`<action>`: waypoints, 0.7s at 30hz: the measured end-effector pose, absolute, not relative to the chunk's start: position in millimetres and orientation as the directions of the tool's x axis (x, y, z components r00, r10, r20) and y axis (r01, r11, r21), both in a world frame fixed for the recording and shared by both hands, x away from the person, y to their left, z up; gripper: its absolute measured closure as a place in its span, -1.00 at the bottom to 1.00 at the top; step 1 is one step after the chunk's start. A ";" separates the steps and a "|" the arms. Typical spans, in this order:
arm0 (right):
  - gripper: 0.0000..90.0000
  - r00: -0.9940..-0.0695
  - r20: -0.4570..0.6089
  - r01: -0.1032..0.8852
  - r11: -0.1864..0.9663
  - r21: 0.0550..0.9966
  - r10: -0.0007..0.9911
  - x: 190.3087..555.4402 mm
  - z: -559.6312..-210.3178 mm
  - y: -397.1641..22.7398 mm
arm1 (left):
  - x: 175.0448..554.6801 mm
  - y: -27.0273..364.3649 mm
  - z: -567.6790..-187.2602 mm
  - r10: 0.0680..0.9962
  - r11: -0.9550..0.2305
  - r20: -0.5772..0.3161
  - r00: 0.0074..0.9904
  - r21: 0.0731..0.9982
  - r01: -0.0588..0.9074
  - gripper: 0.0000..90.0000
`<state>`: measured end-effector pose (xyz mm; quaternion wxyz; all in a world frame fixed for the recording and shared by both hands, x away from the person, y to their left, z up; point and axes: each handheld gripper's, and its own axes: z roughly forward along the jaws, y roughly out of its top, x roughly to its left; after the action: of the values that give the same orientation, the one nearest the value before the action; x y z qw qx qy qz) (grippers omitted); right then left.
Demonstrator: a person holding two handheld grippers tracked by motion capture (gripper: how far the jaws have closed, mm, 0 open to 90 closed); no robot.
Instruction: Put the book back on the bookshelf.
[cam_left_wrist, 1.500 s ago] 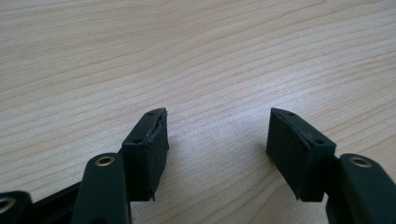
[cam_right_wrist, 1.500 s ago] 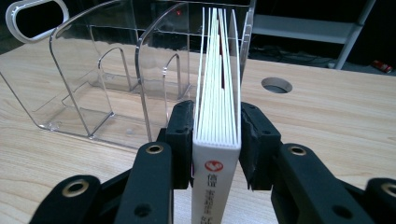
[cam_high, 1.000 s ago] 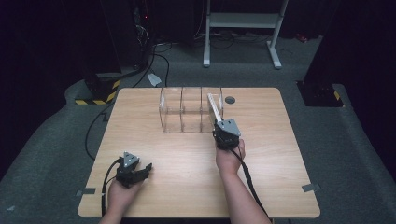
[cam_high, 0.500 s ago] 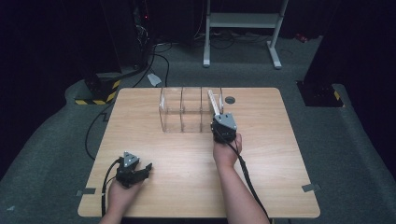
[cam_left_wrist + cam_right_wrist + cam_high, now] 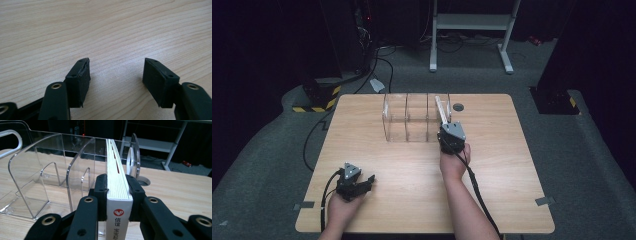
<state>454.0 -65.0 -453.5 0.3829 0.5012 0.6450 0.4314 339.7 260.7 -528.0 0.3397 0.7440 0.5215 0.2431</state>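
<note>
1. The right hand-held gripper (image 5: 117,195) is clamped on a white book (image 5: 117,187), jaws pressing both covers, spine towards its camera.
2. The book stands upright in the clear acrylic rack (image 5: 409,120), in the end slot at 3 o'clock.
3. The rack sits at 12 o'clock on the worktop (image 5: 512,165).
4. The left hand-held gripper (image 5: 116,75) rests at 7 o'clock, jaws apart, holding nothing.

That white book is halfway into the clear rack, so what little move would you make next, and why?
Probably push the book a little deeper into the rack's end slot. The right gripper is shut on its spine end, and the book stands upright between two clear dividers, lined up with the slot.
</note>
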 end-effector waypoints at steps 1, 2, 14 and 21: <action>0.64 -0.205 -0.060 0.317 0.124 0.940 0.977 453.5 -454.2 -65.6 | 339.7 260.7 -528.1 0.941 -0.225 0.007 0.338 0.759 0.611 -0.14; 0.63 -0.202 -0.050 0.325 0.115 0.939 0.978 452.6 -455.4 -66.6 | 339.7 260.7 -528.0 0.941 -0.226 0.008 0.339 0.759 0.611 -0.14; 0.64 -0.169 -0.022 0.337 0.079 0.938 0.985 449.4 -460.6 -68.5 | 339.1 260.7 -527.8 0.940 -0.229 0.008 0.342 0.758 0.611 -0.13; 0.59 -0.150 -0.004 0.339 0.056 0.939 0.989 449.5 -461.4 -69.3 | 339.1 260.7 -527.8 0.939 -0.230 0.008 0.343 0.757 0.611 -0.13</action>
<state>449.5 -69.3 -461.4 0.3747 0.5334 0.6225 0.4331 339.1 260.7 -527.8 0.3392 0.7459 0.5196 0.2419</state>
